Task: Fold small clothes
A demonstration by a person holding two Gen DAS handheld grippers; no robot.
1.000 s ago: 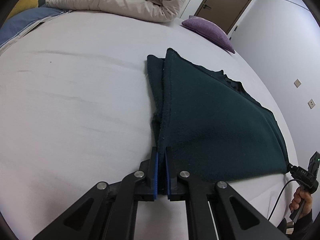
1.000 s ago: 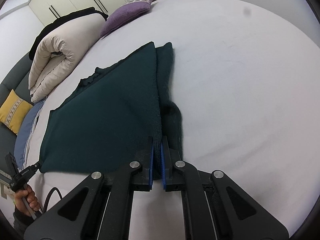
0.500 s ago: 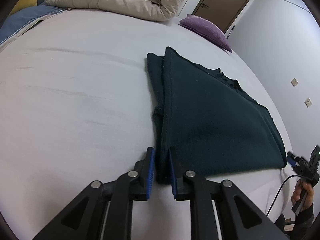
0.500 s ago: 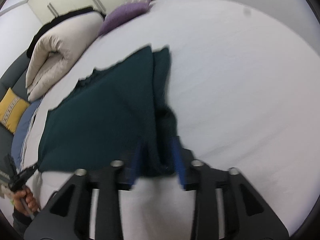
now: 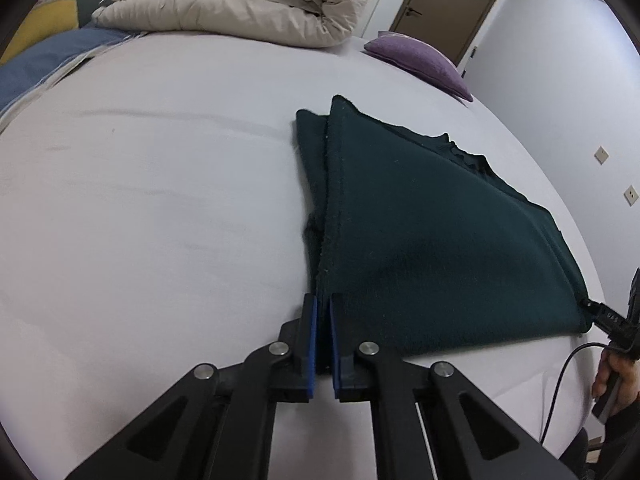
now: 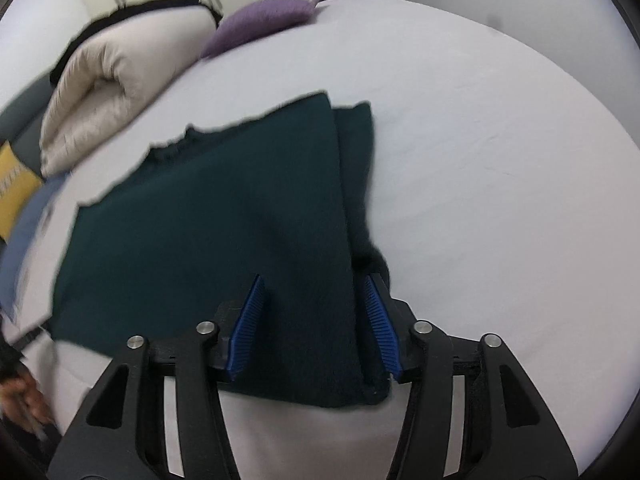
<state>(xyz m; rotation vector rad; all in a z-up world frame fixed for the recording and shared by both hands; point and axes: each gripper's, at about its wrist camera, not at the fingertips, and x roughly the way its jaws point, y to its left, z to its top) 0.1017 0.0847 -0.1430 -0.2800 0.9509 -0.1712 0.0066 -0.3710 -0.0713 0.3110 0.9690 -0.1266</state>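
A dark green fleece garment (image 5: 420, 232) lies folded flat on the white bed sheet (image 5: 160, 220). My left gripper (image 5: 322, 304) is shut on the garment's near left corner, its blue pads pinching the folded edge. In the right wrist view the garment (image 6: 224, 216) fills the middle, slightly blurred. My right gripper (image 6: 316, 292) is open, its blue pads (image 6: 250, 320) spread wide over the garment's near right corner. The right gripper also shows at the far right of the left wrist view (image 5: 612, 320), by the cloth's other near corner.
A rolled beige duvet (image 5: 240, 4) lies at the head of the bed, with a purple cushion (image 5: 416, 60) beside it. A blue cloth (image 5: 36, 64) and a yellow pillow (image 6: 12, 184) sit at the bed's left side. A door (image 5: 448, 4) stands behind.
My right gripper has opened wide and let go of the garment corner. My left gripper loosened half a second ago and is shut on its corner again.
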